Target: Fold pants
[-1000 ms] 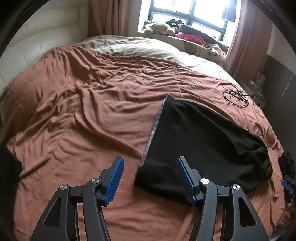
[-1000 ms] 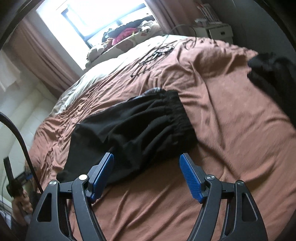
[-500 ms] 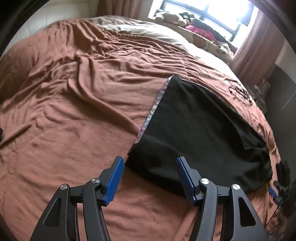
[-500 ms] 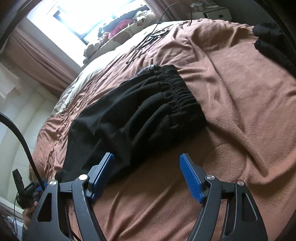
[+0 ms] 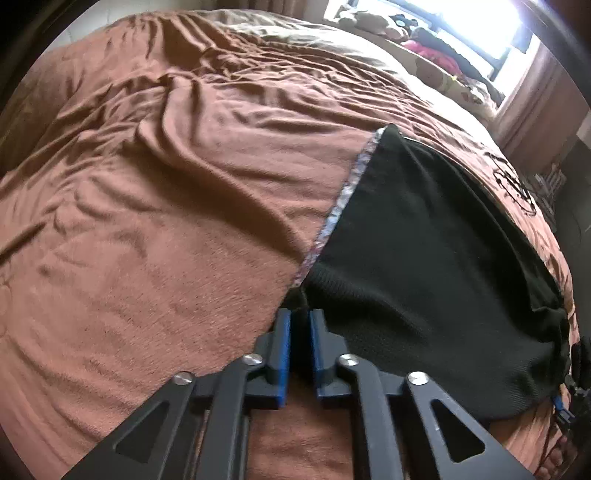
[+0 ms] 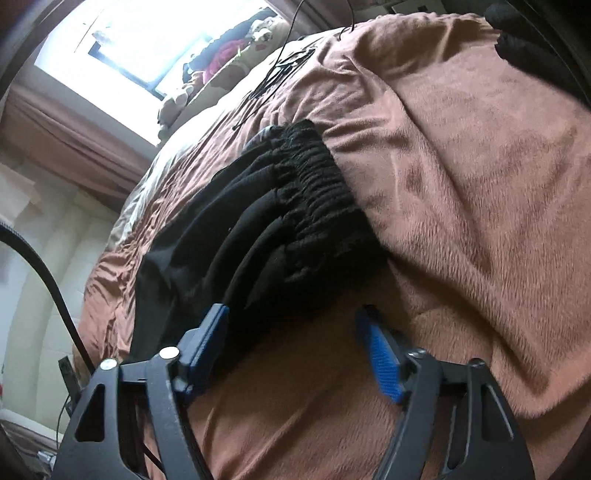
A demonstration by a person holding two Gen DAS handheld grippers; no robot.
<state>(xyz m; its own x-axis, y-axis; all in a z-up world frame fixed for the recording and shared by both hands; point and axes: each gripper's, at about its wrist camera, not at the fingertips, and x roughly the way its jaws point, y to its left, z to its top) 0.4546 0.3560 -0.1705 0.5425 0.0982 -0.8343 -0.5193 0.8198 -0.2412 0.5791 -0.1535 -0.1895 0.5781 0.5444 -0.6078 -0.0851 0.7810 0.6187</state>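
Black pants (image 5: 424, 258) lie folded on a brown blanket (image 5: 166, 221), with a patterned hem strip (image 5: 343, 199) along their left edge. My left gripper (image 5: 299, 317) is shut on the near hem corner of the pants. In the right wrist view the pants (image 6: 236, 236) show their gathered elastic waistband (image 6: 317, 184). My right gripper (image 6: 295, 317) is open, low on the blanket, with its jaws either side of the near waistband corner; the left fingertip (image 6: 216, 317) touches the black fabric.
A black cable (image 6: 280, 62) lies on the blanket (image 6: 461, 184) beyond the waistband. Another dark garment (image 6: 535, 44) sits at the far right. Stuffed toys and clothes (image 5: 424, 33) line the window sill. A padded headboard (image 6: 48, 280) is at the left.
Both grippers have dropped close to the pants. The left gripper has gone from open to shut on the hem corner. The right gripper stays open and now straddles the waistband corner.
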